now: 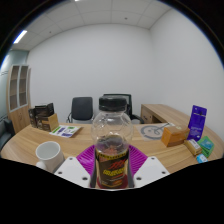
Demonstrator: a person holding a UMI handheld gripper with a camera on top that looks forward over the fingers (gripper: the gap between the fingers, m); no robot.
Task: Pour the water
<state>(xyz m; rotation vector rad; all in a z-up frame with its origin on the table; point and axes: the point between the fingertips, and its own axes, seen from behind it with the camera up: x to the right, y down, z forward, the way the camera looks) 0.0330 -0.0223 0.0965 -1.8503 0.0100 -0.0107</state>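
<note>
A clear bottle (112,140) with a dark red-and-yellow label stands upright between my fingers, held above the wooden table (30,140). My gripper (112,166) is shut on it, both purple pads (87,156) pressing its labelled body. The bottle's upper part is transparent and looks empty near the neck; its top reaches the height of the chairs behind. A white mug (48,154) stands on the table to the left of the fingers, its handle toward the right. The bottle's base is hidden below the fingers.
Beyond the bottle, two dark office chairs (82,108) face the table. A purple box (197,122) and an orange box (175,135) sit at the right, a round grey dish (152,130) behind them, and papers (66,130) and dark items at the left.
</note>
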